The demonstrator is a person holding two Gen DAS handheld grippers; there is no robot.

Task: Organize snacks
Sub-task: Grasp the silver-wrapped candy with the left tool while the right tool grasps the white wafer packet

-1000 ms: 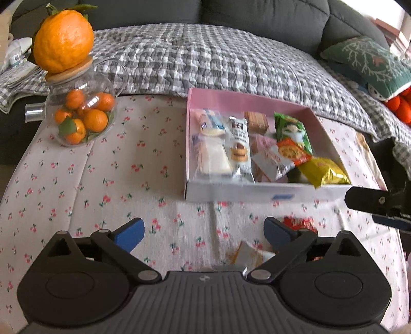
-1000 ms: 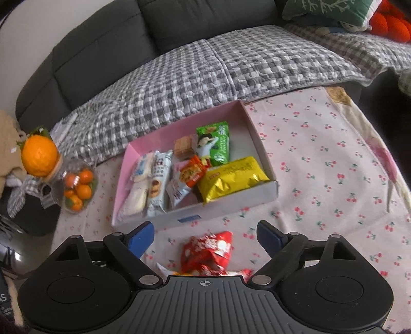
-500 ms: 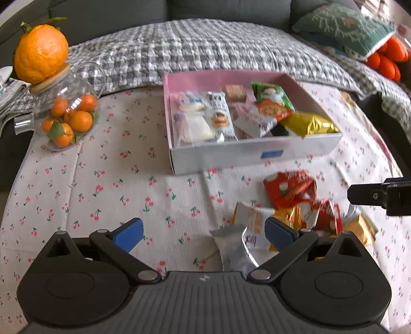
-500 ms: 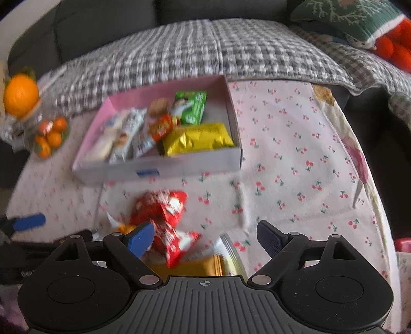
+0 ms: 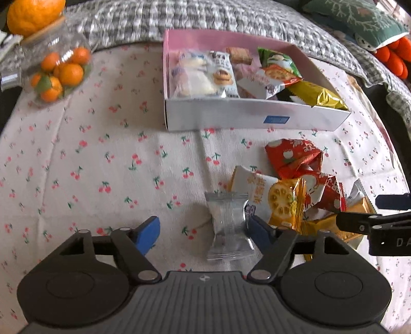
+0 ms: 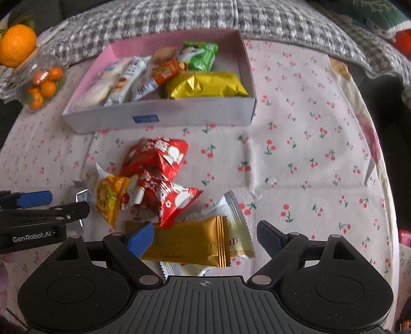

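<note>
A pink-lined white box holds several wrapped snacks at the far side of the cherry-print cloth. Loose packets lie in front of it: red ones and an orange-and-white one. A silver packet lies on the cloth between the jaws of my left gripper, which are closing. The right pad is at the packet's edge and the left pad stands clear of it. My right gripper is open over a gold bar packet that lies on a white packet.
A glass jar of small oranges with a big orange on top stands at the far left. A sofa with a checked blanket and a green cushion is behind. The table edge runs along the right.
Both grippers have come down from facing the box to just above the loose pile. The left jaws have narrowed around the silver packet. The right jaws stay wide.
</note>
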